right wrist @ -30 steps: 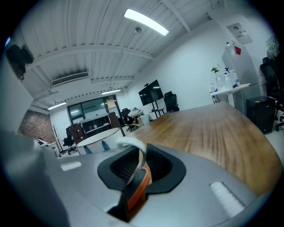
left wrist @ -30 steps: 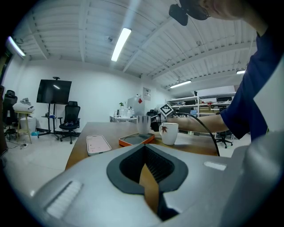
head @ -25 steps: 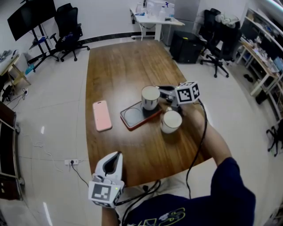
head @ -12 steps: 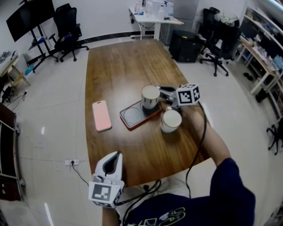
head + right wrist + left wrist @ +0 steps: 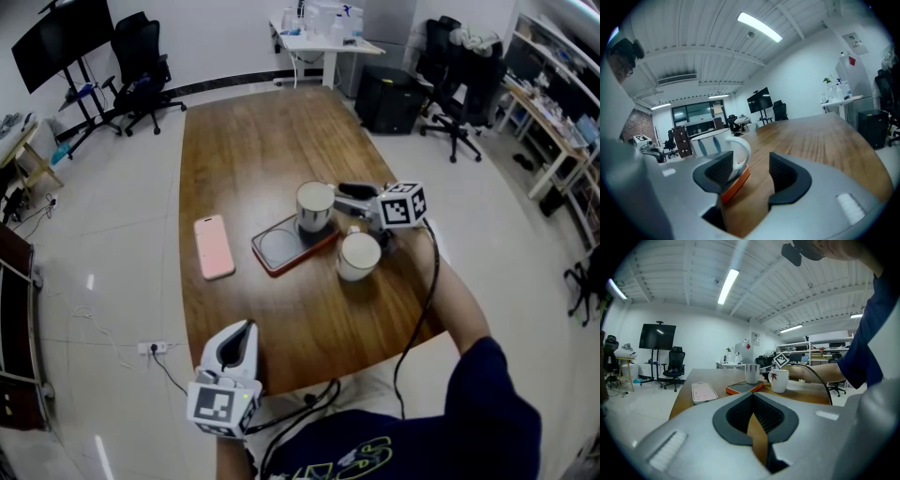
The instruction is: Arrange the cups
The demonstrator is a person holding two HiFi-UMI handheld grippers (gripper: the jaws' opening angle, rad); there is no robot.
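Now my right tool (image 5: 345, 194) is opening, the handle of the far cup (image 5: 315, 204) on the tray (image 5: 277, 251) between its jaws; pulling back crooked could snag it and tip the cup.

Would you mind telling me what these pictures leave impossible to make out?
Striped cup, right gripper view: base hidden behind the right claw, whose jaws are opening with the handle between them; contact unclear.
Phone, head view: screen too small to read.
White cup, left gripper view: inside hidden by its own wall.
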